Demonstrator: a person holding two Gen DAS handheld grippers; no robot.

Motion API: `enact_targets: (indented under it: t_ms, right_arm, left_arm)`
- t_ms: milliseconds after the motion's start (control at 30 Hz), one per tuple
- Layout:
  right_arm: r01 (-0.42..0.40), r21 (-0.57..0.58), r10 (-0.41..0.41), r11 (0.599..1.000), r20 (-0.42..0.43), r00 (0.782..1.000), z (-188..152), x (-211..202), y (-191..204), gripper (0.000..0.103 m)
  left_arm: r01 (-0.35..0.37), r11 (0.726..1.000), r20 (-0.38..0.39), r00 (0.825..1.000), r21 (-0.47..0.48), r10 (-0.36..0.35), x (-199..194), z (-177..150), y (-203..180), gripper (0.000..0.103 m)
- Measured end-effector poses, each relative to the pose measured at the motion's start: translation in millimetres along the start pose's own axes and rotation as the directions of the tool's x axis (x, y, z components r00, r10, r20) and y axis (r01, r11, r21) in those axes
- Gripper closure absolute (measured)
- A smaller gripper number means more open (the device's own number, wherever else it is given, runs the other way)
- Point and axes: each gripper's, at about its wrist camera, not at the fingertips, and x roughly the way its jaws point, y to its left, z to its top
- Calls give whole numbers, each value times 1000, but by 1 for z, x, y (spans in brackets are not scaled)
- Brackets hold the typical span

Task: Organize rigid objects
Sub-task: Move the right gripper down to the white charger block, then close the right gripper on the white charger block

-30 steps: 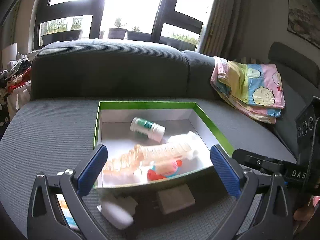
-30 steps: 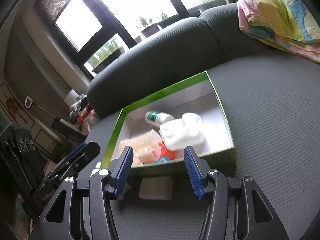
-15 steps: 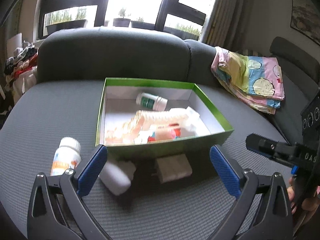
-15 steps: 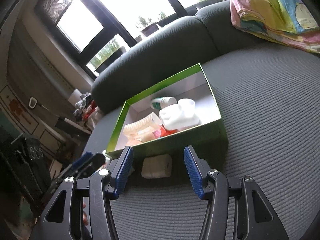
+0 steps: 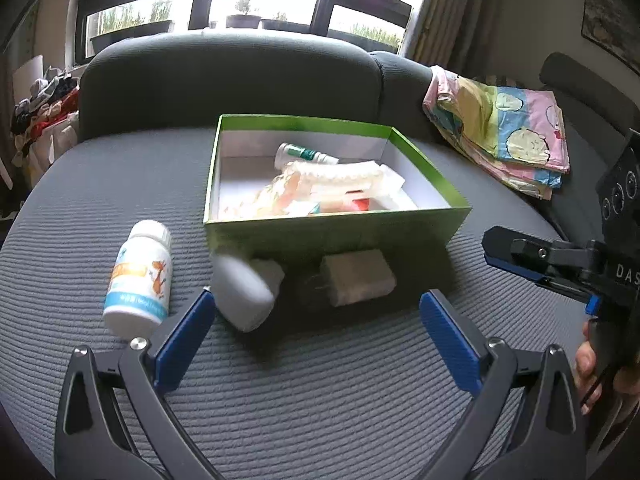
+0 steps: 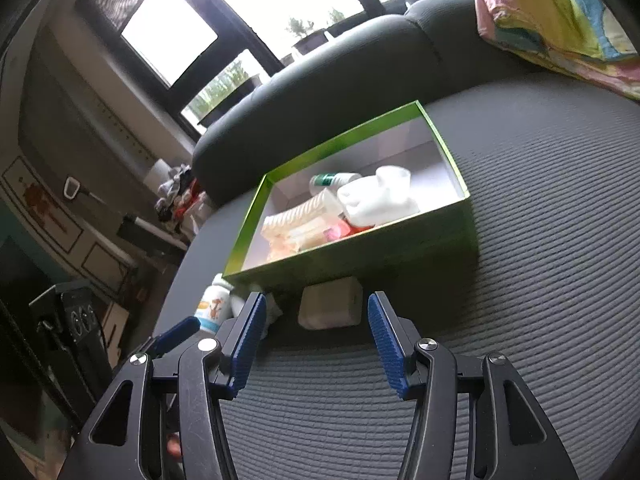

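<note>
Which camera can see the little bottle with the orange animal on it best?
The left wrist view. The bottle lies there whole, with its label and white cap clear, left of the green box. In the right wrist view only its top part peeks out behind the tongs, small and blurry.

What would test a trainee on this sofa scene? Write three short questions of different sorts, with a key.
1. True or false: the white pill bottle with the orange label lies inside the green cardboard box.
2. Multiple choice: the cream rectangular block sits (a) in the box, (b) on the grey sofa seat just in front of the box, (c) on the folded colourful cloth.
3. Fill in: both the left gripper and the right gripper have their blue-padded jaws ____ and hold nothing.

Key: 1 false; 2 b; 3 open.
</note>
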Motion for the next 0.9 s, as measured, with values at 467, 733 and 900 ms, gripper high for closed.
enact_targets:
  t_ms: [467,733,900]
  right_arm:
    - [-17,-12,16,1000,-102,995,-7,39,-1,48]
    - [-18,-37,11,999,-171,985,-7,60,-3,48]
    - [-34,-34,26,999,-217,976,-2,71,-8,48]
  left_arm:
    - [69,998,-68,995,10,-68,9,-17,16,1]
    - [177,981,-114,979,78,-167,34,-20,-19,1]
    - [222,975,-135,967,25,-217,54,-15,-22,3]
